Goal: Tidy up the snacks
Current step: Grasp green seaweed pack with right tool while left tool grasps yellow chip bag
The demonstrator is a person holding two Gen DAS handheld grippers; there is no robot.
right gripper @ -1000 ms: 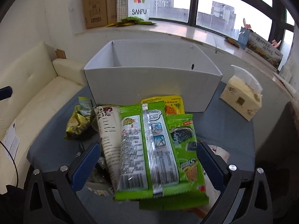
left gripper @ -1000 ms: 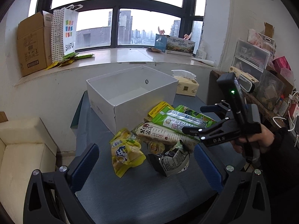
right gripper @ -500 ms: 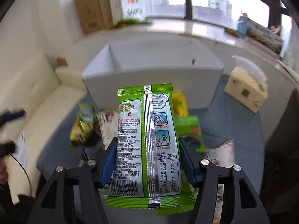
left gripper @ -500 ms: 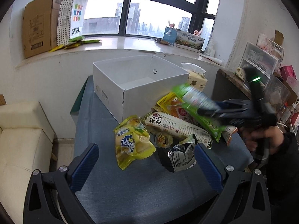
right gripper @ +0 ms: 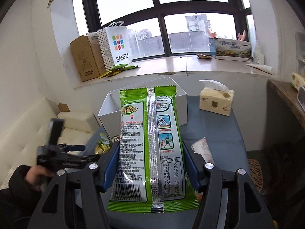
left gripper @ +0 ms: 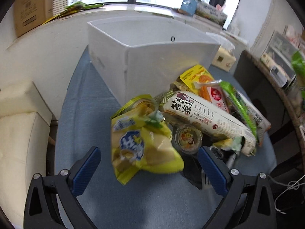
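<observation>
My right gripper [right gripper: 150, 164] is shut on a green seaweed snack packet [right gripper: 150, 143] and holds it high above the table, back side facing me, in front of the white box [right gripper: 106, 110]. My left gripper [left gripper: 148, 164] is open and low over the snack pile, its blue fingers either side of a yellow chip bag [left gripper: 141, 145]. The pile holds a white long packet [left gripper: 207, 118], a small jelly cup [left gripper: 187, 139], an orange-yellow packet [left gripper: 198, 78] and a green packet [left gripper: 238, 105]. The white box [left gripper: 152, 49] stands open behind the pile. The left gripper also shows in the right wrist view [right gripper: 80, 154].
A tissue box [right gripper: 216, 103] stands on the blue table [left gripper: 91, 114] right of the white box. A cream sofa [left gripper: 21, 126] is at the left. Cardboard boxes and a SANFU bag [right gripper: 116, 45] sit on the windowsill. Shelves with bins [left gripper: 280, 57] are at the right.
My right gripper has lifted the green packet well up off the pile. My left gripper has moved forward and down toward the yellow chip bag.
</observation>
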